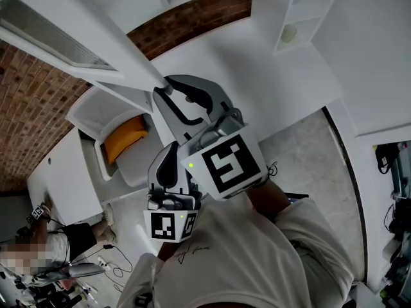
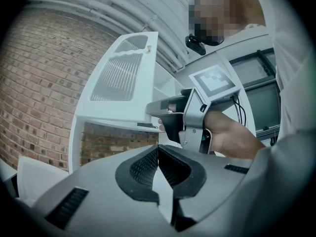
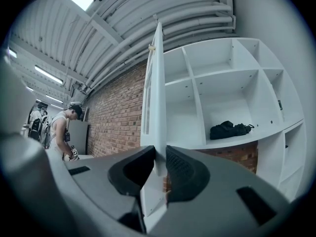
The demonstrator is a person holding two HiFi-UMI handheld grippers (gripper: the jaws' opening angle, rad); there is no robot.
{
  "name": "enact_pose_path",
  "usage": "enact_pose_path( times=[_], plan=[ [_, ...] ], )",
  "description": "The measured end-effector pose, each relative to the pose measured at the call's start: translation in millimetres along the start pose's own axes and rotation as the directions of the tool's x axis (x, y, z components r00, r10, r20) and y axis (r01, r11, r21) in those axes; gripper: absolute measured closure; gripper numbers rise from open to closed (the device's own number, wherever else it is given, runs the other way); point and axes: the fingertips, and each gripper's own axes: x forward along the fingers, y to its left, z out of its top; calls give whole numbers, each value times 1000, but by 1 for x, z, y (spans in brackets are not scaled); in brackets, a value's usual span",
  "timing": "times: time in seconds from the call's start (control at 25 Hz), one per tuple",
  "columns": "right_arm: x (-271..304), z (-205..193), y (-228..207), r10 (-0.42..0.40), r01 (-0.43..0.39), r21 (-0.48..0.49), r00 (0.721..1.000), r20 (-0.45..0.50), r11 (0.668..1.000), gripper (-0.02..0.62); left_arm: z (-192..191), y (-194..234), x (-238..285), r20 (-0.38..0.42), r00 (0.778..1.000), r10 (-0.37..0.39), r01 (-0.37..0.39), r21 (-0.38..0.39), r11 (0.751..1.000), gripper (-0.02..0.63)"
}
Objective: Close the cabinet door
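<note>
Right gripper (image 3: 160, 157) jaws pinch the cabinet door (image 3: 153, 83) by its edge, a hold for swinging it toward the shelves (image 3: 222, 83); left gripper (image 2: 158, 152) jaws together, empty, idle.

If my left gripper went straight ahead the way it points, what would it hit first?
Most likely the right gripper, which is clamped on the cabinet door edge directly ahead, though depth is hard to judge.

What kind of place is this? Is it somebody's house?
Probably not a house, more like a workshop or test hall. The brick wall is bare, the ceiling shows ribbed metal and strip lights, and the white shelf unit with its cabinet door stands nearly empty.
</note>
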Motion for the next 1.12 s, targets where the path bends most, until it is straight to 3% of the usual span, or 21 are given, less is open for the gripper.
enact_pose_path(
  times=[1.12],
  plan=[
    [19,0,-38,24,-24,21,1000,12,1000,511,-13,9,34,-19,1000,6,-7,-29,1000,589]
  ],
)
